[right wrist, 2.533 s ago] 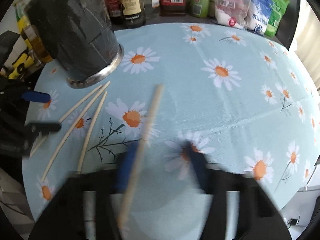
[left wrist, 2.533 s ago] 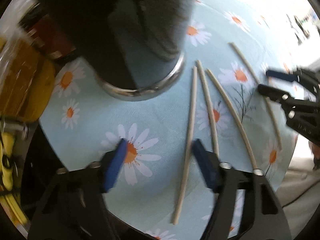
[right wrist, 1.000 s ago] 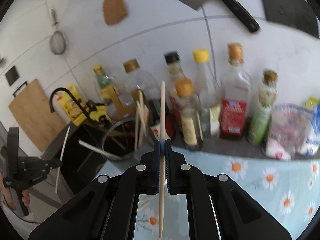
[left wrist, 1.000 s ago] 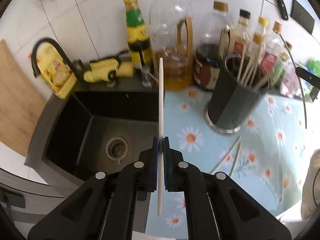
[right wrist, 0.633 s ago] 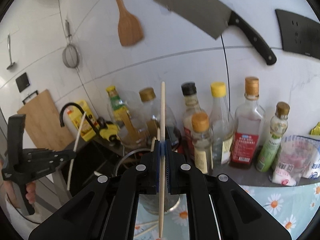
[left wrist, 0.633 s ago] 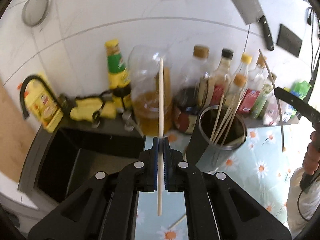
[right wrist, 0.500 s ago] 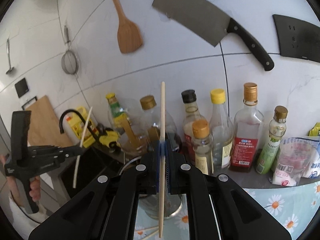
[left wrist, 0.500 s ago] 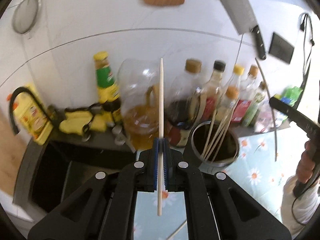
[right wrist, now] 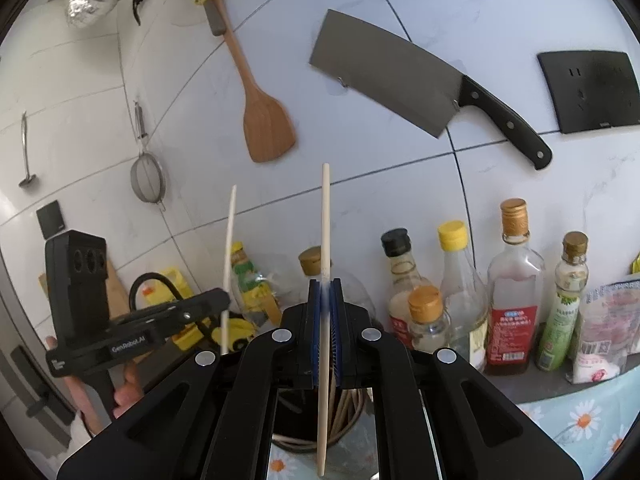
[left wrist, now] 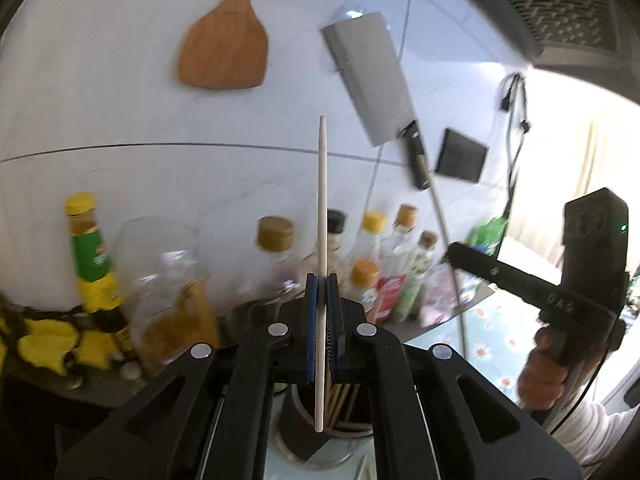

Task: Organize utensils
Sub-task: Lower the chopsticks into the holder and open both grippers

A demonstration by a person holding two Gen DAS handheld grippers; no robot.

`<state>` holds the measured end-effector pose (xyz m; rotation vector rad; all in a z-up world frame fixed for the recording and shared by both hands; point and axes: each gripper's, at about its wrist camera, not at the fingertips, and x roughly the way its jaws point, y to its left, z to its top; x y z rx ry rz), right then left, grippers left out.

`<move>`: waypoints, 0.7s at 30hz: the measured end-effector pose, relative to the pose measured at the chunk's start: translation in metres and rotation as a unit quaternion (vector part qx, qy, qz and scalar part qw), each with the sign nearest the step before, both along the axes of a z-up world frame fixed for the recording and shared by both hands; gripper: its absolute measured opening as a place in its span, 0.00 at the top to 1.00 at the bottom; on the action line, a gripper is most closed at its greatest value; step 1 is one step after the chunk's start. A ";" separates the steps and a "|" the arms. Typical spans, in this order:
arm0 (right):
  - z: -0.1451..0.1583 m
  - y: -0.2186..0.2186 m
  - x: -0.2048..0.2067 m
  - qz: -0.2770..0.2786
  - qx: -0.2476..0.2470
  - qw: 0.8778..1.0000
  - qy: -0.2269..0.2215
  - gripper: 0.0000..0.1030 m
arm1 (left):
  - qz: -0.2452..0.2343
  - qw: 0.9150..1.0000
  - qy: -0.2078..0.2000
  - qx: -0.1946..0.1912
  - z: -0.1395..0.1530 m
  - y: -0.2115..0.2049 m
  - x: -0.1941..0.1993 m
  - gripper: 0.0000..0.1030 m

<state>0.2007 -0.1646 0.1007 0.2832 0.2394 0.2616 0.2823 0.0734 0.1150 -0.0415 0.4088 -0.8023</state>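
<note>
My left gripper (left wrist: pixel 322 280) is shut on a pale wooden chopstick (left wrist: pixel 321 208) that stands upright between its blue pads. Below it, behind the fingers, sits the dark utensil holder (left wrist: pixel 320 428) with several chopsticks inside. My right gripper (right wrist: pixel 325 284) is likewise shut on an upright chopstick (right wrist: pixel 326 224), and the holder (right wrist: pixel 320 420) shows under its fingers. In the left wrist view the right gripper (left wrist: pixel 454 249) appears at the right with its chopstick (left wrist: pixel 444 236). The right wrist view shows the left gripper (right wrist: pixel 224 300) at the left with its chopstick (right wrist: pixel 229 248).
Bottles (right wrist: pixel 514 280) of oil and sauce line the back of the counter. A cleaver (right wrist: pixel 400 76), a wooden spatula (right wrist: pixel 264 120) and a strainer (right wrist: pixel 147 178) hang on the white tiled wall. The daisy tablecloth (left wrist: pixel 492 320) covers the table at the right. A hand (left wrist: pixel 540 376) holds the right tool.
Both grippers have risen and tilted upward with their chopsticks, so the wall now fills both views. The holder has slid from beside the left fingers to under them.
</note>
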 end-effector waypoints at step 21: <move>-0.061 0.045 0.039 0.004 -0.045 0.999 -0.007 0.95 | -0.055 0.999 -0.002 0.004 -0.068 -0.018 0.013 0.95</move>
